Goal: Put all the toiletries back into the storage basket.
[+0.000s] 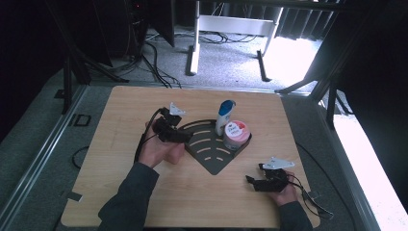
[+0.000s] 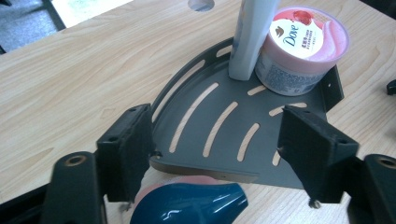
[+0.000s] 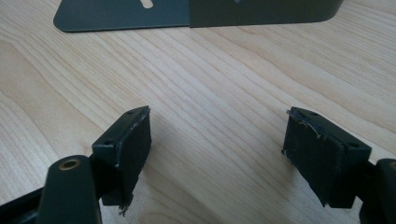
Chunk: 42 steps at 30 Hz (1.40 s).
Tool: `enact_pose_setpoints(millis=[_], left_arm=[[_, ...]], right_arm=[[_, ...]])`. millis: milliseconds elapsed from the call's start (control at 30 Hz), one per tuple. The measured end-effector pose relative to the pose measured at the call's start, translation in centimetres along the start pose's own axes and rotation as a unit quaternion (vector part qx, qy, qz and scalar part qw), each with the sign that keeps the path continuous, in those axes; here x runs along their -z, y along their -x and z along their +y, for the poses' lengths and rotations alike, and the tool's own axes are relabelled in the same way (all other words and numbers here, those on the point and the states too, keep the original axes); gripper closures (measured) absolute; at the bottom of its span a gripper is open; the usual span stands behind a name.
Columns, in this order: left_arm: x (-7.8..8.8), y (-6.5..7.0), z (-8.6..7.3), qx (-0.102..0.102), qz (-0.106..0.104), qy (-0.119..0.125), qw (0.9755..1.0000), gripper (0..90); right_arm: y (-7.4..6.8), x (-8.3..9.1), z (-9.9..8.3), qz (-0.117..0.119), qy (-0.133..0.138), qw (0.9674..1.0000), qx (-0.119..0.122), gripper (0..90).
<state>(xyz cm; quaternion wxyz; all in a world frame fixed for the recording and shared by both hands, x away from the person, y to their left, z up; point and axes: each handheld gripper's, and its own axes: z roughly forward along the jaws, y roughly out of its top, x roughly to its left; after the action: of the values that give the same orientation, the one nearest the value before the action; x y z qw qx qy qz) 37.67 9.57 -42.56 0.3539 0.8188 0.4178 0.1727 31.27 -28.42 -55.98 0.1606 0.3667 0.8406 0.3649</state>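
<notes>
Standing wide apart, the fingers (image 2: 133,149) of the left gripper (image 2: 222,154) are pressing on nothing, though a pink bottle with a glossy teal cap (image 2: 187,203) is lying low between them at the near edge of the dark slotted corner rack (image 2: 205,170). Whether the bottle is resting on the desk (image 2: 70,84) or leaning on the rack's rim is hard to tell. Its shiny cap is looking slick and rounded, so a grip there is likely to be slipping. The pink body, probably light plastic that gives a little, is offering the better hold, taken across its middle with moderate pressure. Farther along the rack, a white bottle (image 2: 250,42) is standing upright, touching a pink-lidded jar (image 2: 303,42) in the back corner. Both are crowding that corner, so any placement is calling for the free slotted area in front. A tall narrow bottle is also likely to be tipping if set down askew. Over on the person's right, the right gripper (image 3: 217,144) is hovering just above bare desk with its fingers (image 3: 133,140) spread and nothing between them.
</notes>
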Motion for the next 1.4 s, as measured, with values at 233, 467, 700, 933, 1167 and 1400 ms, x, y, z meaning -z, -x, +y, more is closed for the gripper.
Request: enact_pose_setpoints(millis=[233, 467, 700, 933, 1167, 1400], left_arm=[[-0.1, -0.3, -0.8, 0.001, -0.002, 0.002, 1.0000, 24.2], [-0.3, -0.6, -1.5, 0.000, 0.004, 0.006, 1.0000, 24.3], [-0.5, -0.9, -2.3, 0.003, 0.004, 0.008, 1.0000, 25.5], [-0.9, -1.2, -3.1, 0.005, 0.006, 0.005, 1.0000, 27.3], [-1.1, -1.5, -3.8, 0.011, 0.008, 0.004, 0.9999, 32.7], [-1.1, -2.0, -4.1, 0.018, 0.005, 0.009, 0.9998, 41.9]], right_arm=[[0.0, 0.0, 0.0, 0.000, 0.000, 1.0000, 0.000, 22.9], [0.0, 0.0, 0.0, 0.000, 0.000, 1.0000, 0.000, 22.9], [0.0, 0.0, 0.0, 0.000, 0.000, 1.0000, 0.000, 23.0], [0.0, 0.0, 0.0, 0.000, 0.000, 1.0000, 0.000, 22.9], [0.0, 0.0, 0.0, 0.000, 0.000, 1.0000, 0.000, 22.9], [0.0, 0.0, 0.0, 0.000, 0.000, 1.0000, 0.001, 22.9]])
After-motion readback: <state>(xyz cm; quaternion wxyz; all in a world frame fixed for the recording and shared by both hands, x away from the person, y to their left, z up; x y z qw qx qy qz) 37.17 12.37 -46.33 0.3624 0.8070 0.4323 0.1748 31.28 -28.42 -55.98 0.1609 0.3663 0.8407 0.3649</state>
